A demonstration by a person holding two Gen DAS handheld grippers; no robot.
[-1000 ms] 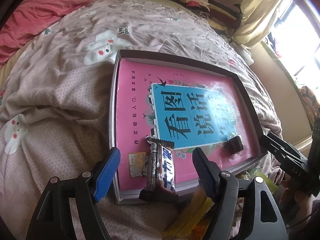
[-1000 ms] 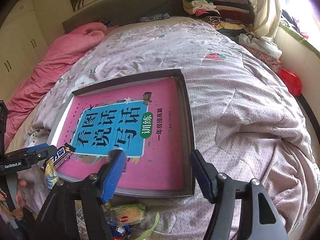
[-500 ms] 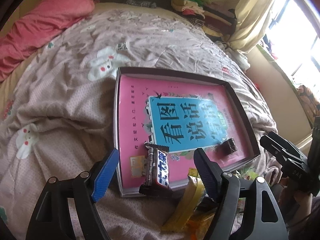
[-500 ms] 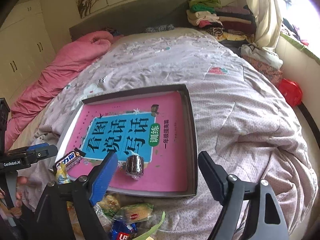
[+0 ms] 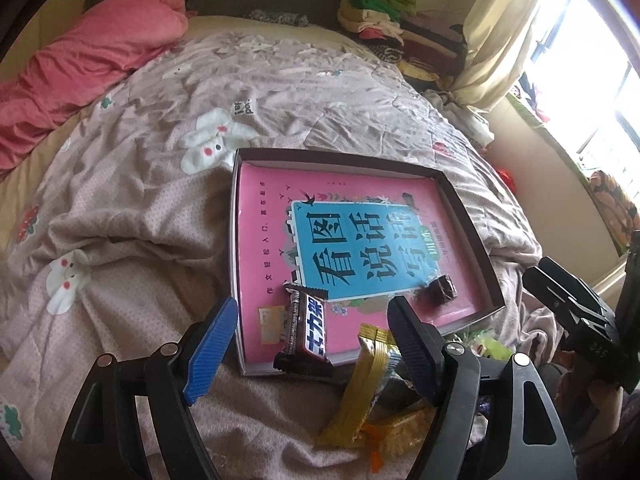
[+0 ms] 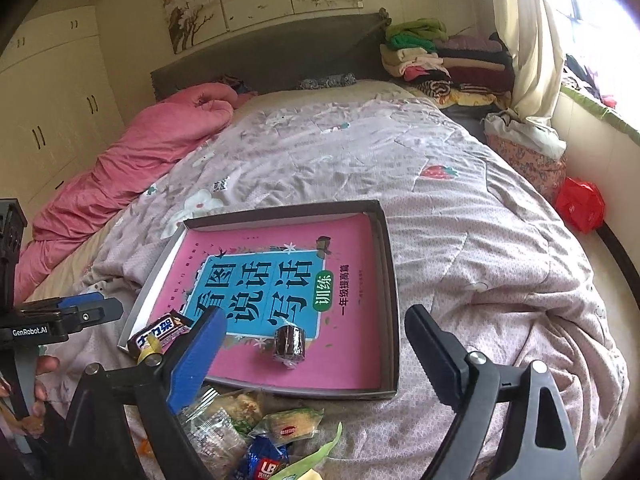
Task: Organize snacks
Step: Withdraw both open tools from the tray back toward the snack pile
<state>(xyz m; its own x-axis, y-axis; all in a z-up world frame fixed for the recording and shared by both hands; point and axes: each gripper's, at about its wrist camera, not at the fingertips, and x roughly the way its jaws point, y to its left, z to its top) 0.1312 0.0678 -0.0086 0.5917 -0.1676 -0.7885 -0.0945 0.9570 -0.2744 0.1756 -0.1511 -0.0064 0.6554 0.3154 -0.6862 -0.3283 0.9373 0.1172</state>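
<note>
A shallow box tray lined with a pink and blue book cover lies on the bed. A dark chocolate bar rests over its near left rim. A small dark wrapped snack lies inside near the front. A pile of loose snack packets sits on the quilt in front of the tray. My left gripper is open and empty above the bar. My right gripper is open and empty above the wrapped snack.
The grey-pink quilt covers the bed. A pink duvet lies at the far left. Folded clothes are stacked by the headboard. A red bag lies on the floor at the right.
Both grippers have pulled back and up from the tray. The small wrapped snack, earlier hidden by the right finger, now lies in plain sight. More of the packet pile shows.
</note>
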